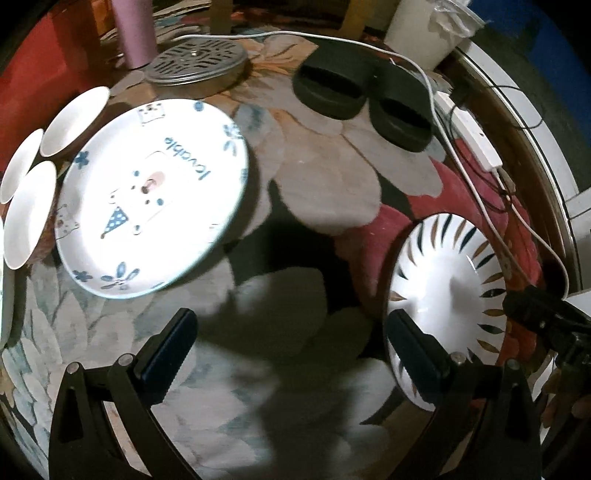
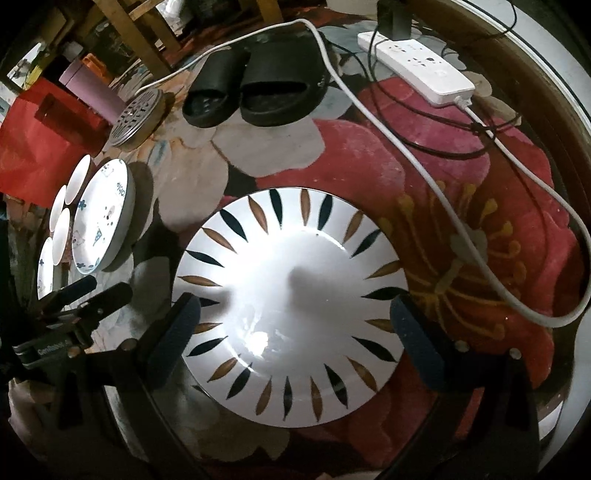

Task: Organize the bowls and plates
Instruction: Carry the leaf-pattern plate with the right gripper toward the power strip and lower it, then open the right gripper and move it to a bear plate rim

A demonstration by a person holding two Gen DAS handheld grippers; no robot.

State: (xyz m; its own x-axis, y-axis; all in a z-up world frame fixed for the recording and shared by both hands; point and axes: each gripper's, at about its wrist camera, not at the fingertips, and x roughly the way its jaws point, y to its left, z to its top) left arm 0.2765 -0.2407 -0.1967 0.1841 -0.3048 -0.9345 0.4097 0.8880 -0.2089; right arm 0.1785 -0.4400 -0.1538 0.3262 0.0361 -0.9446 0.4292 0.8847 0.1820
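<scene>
A white plate with dark and gold leaf marks (image 2: 291, 306) lies on the floral carpet. My right gripper (image 2: 295, 332) is open above it, one finger at each side of the plate. The same plate shows at the right of the left wrist view (image 1: 447, 295). My left gripper (image 1: 288, 354) is open and empty over bare carpet. A white plate with a bear drawing and the word "lovable" (image 1: 151, 195) lies ahead and left of it. Three small white bowls (image 1: 74, 118) sit beside that plate. Another blue-patterned plate (image 2: 45, 269) lies at the far left.
A pair of black slippers (image 2: 255, 92) lies further back. A white power strip (image 2: 417, 70) with white and black cables crosses the carpet on the right. A round metal grille lid (image 1: 197, 64), a pink cylinder (image 1: 135, 31) and a white bucket (image 1: 424, 29) stand at the back.
</scene>
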